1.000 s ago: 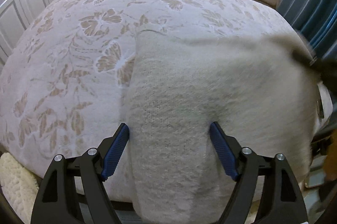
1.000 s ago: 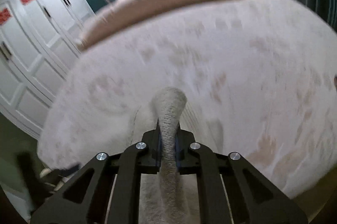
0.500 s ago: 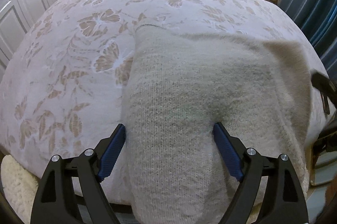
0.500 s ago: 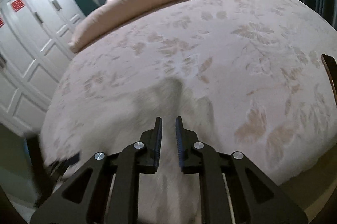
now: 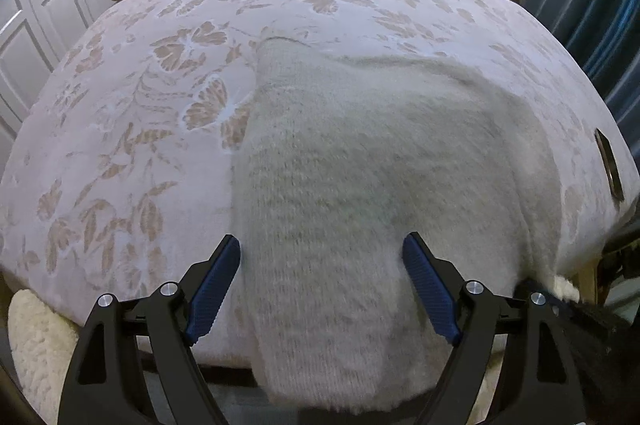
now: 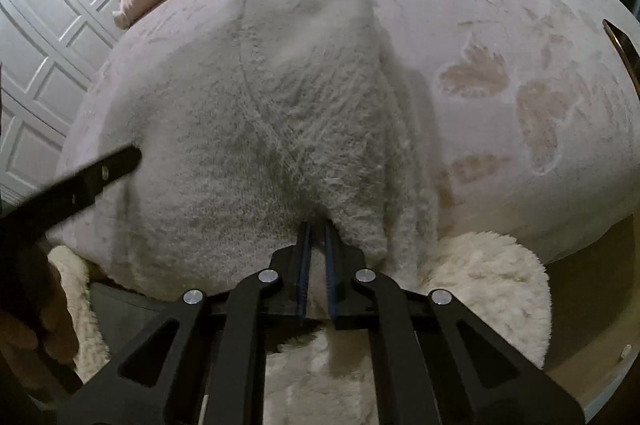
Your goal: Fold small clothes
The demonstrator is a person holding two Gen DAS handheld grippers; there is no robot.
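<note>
Fuzzy sweater [image 5: 360,185] on bed [image 5: 120,145], L fingers [image 5: 216,285] wide apart, R fingers [image 6: 306,257] pinching its hem

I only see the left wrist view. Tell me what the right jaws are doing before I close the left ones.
Observer: The right gripper is shut, its tips sunk in the fuzzy sweater at the near edge of the bed. I cannot tell whether it pinches fabric.
Operator: Tell me what lies beneath it.
Observer: A fluffy cream rug shows below the bed's edge, under and right of the jaws.
Operator: Say where my gripper shows there.
Observer: One black finger of the left gripper reaches in over the sweater's left side.
</note>
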